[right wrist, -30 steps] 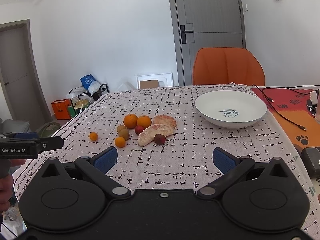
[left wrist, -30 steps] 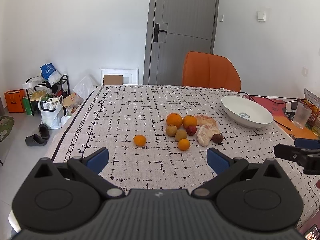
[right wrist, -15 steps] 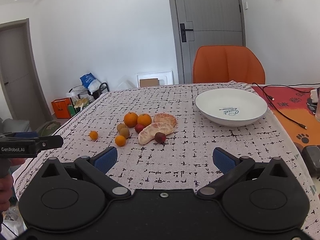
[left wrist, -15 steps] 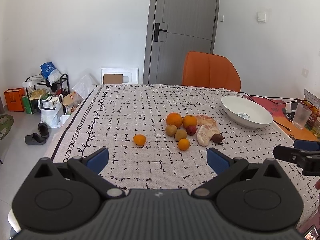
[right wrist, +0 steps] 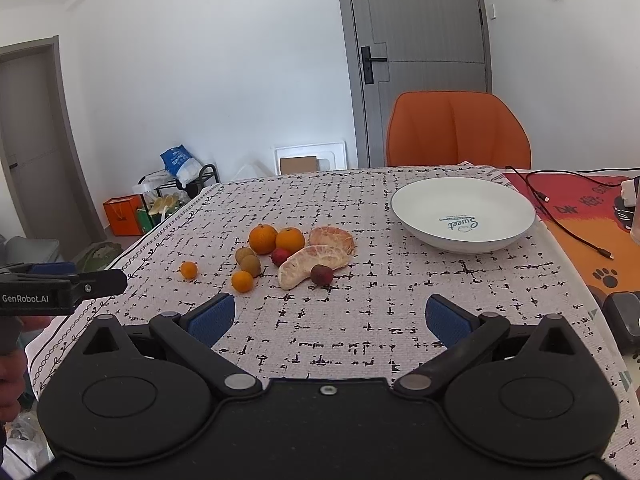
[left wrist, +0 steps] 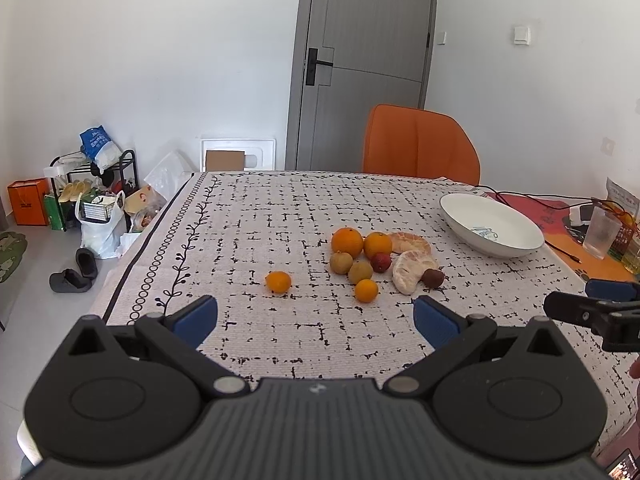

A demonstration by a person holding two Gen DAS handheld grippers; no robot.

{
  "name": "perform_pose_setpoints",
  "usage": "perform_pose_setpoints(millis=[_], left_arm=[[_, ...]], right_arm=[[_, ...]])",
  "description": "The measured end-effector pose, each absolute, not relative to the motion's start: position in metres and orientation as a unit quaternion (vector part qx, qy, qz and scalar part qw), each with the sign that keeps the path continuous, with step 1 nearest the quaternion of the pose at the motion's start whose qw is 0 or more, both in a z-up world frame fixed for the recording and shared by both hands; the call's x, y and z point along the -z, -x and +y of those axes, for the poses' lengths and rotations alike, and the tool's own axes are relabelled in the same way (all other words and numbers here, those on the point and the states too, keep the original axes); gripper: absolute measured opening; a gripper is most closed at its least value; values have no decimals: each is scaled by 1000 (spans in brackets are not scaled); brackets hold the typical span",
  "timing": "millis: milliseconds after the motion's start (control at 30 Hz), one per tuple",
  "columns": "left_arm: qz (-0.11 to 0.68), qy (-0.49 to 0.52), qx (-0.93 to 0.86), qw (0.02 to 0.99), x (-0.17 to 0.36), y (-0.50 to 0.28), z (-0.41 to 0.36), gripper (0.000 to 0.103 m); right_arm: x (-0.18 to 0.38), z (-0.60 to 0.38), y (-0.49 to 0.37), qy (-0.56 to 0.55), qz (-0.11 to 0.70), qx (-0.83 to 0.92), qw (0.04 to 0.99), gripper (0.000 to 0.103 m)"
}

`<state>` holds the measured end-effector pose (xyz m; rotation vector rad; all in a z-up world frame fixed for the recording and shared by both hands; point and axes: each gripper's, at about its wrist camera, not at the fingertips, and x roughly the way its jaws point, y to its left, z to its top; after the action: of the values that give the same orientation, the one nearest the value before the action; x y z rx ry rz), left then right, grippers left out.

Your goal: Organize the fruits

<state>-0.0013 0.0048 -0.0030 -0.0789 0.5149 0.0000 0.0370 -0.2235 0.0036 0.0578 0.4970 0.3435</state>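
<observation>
Fruit cluster mid-table on patterned cloth [left wrist: 280,216]: 2 oranges [left wrist: 347,240], 2 brown kiwis [left wrist: 341,262], red fruit [left wrist: 381,262], 2 peeled pomelo pieces [left wrist: 408,276], dark fruit [left wrist: 433,278], small mandarin [left wrist: 366,290]. 1 mandarin [left wrist: 278,281] apart, left of cluster. White bowl [right wrist: 464,216] empty, right of fruit. Left gripper [left wrist: 316,320] spread wide, holding nothing; right gripper [right wrist: 330,322] likewise, both short of the fruit.

Bright, even daylight, sharp focus, fisheye bending at edges
</observation>
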Motion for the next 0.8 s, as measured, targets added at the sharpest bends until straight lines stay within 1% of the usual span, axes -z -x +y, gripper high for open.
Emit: perform_pose_setpoints(millis=[567, 800], left_arm=[[255, 40, 11, 966, 5, -1, 2, 103], [239, 49, 11, 970, 4, -4, -1, 103]], right_arm=[[-2, -221, -39, -27, 248, -182, 951, 103], [3, -223, -41, -40, 248, -195, 948, 103]])
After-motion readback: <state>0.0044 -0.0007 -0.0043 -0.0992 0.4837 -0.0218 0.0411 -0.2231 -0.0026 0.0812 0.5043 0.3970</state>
